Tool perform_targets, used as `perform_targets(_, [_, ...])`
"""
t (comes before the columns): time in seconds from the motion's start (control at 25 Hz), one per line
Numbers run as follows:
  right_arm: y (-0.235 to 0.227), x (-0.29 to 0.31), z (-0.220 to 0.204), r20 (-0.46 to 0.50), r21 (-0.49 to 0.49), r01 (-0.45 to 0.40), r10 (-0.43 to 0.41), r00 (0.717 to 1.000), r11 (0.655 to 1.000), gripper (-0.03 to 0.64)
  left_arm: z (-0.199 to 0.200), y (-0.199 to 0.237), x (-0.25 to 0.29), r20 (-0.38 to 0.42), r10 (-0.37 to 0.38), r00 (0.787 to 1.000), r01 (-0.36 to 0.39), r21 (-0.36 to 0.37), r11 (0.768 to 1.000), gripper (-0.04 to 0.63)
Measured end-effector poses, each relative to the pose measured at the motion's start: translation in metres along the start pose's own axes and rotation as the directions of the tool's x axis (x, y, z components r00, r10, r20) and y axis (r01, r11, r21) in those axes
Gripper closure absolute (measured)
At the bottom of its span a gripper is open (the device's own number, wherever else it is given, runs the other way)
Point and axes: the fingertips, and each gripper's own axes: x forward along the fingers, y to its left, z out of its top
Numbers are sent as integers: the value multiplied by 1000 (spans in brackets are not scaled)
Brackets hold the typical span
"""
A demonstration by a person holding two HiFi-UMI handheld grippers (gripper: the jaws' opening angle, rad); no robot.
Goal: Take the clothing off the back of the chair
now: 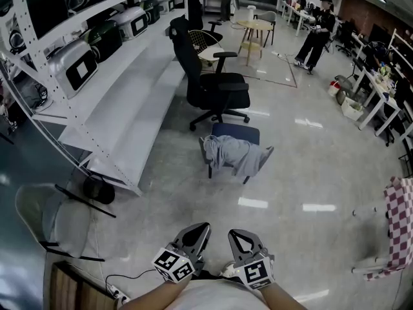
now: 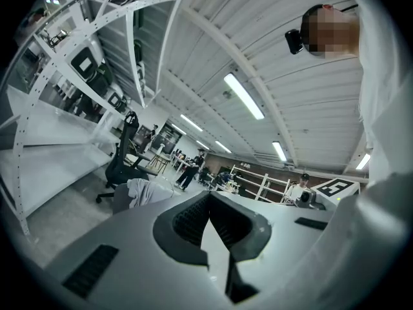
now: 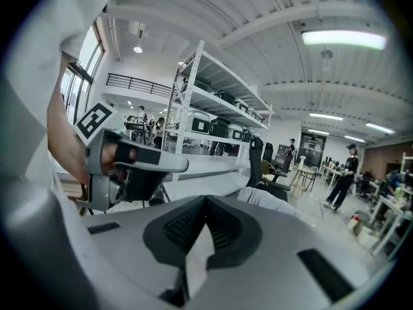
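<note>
A grey garment (image 1: 233, 154) hangs over the back of a low chair with a blue seat (image 1: 236, 133), out on the floor well ahead of me. Both grippers are held close to my body at the bottom of the head view, far short of the chair. My left gripper (image 1: 199, 230) is shut and empty. My right gripper (image 1: 241, 236) beside it is also shut with nothing in it. The garment (image 2: 147, 191) shows small beyond the jaws in the left gripper view, and the garment (image 3: 274, 201) lies just past the closed jaws in the right gripper view.
A black office chair (image 1: 216, 86) stands behind the blue one. A long white shelving rack (image 1: 122, 115) with appliances runs along the left. A folding chair (image 1: 55, 218) is near left, a checkered cloth (image 1: 401, 218) at right. A person (image 1: 317, 34) stands far back by desks.
</note>
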Motion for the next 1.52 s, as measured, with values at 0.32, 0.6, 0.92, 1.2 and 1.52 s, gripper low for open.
perform_targets(0.32, [-5, -9, -5, 0, 6, 5, -5, 1000, 1000, 600, -6, -8, 6, -9, -5, 1000, 5, -8, 1000, 588])
perform_targets(0.6, [-17, -28, -13, -4, 18, 4, -4, 1000, 1000, 600, -15, -27, 18, -20, -3, 1000, 3, -6, 1000, 588])
perform_targets(0.92, [-36, -51, -27, 12, 29, -18, 18, 1000, 999, 600, -28, -52, 34, -13, 24, 1000, -24, 5, 1000, 588])
perform_targets(1.2, [-49, -60, -29, 49, 49, -37, 35, 998, 998, 600, -34, -71, 39, -11, 58, 998, -57, 19, 998, 587])
perform_targets(1.52, [-55, -50, -34, 45, 45, -60, 58, 997, 997, 600, -37, -62, 52, -13, 61, 998, -61, 6, 998, 587])
